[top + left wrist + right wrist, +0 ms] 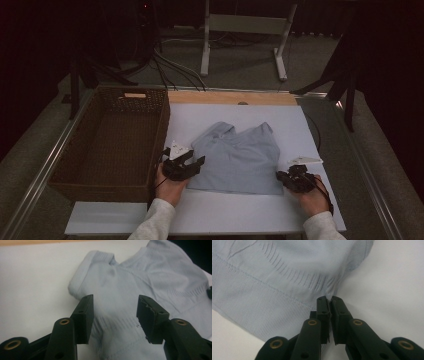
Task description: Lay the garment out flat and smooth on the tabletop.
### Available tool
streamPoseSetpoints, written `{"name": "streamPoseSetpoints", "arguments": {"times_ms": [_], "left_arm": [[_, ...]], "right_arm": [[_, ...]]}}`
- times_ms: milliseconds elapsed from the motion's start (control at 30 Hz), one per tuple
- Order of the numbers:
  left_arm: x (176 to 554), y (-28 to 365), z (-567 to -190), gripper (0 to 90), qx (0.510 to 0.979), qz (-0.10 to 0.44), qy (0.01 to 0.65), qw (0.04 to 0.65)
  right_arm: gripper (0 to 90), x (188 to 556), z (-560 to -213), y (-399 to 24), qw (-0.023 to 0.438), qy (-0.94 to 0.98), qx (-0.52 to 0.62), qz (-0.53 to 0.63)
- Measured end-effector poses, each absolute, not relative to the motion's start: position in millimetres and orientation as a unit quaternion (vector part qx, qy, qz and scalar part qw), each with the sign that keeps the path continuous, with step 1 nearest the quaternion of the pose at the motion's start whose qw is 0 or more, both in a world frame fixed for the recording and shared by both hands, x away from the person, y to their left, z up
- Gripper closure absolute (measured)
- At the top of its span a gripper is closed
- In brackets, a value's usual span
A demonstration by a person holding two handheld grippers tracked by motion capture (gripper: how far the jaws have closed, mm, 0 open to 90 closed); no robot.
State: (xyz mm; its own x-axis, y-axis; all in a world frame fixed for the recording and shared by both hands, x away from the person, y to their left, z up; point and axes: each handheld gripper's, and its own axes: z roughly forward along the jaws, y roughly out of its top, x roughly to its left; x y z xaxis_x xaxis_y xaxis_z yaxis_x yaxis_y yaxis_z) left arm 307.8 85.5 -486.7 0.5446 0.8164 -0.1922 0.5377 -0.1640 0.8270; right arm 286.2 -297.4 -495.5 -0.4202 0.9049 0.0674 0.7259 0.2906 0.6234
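From above, a folded pale-blue shirt (pixel 235 159) lies on the white table (pixel 300 125) beside a wicker basket (pixel 112 142). The left gripper (pixel 115 315) stands released, jaws apart over the fabric. The right gripper (pixel 330 300) is clenched on the shirt's side edge.

Dim room, one lit table

Light falls on the white table (pixel 310 130); surroundings sink into black. Both gripper views look soft and grainy, the near jaws slightly blurred.
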Motion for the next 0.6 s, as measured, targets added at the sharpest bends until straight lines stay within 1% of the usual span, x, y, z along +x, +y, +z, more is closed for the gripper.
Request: {"name": "streamPoseSetpoints", "arguments": {"times_ms": [600], "left_arm": [[302, 85, -503, 54.3, 0.766, 0.137, 0.456, 0.432]], "right_arm": [[86.2, 277, -490, -305, 0.160, 0.783, 0.518, 0.304]]}}
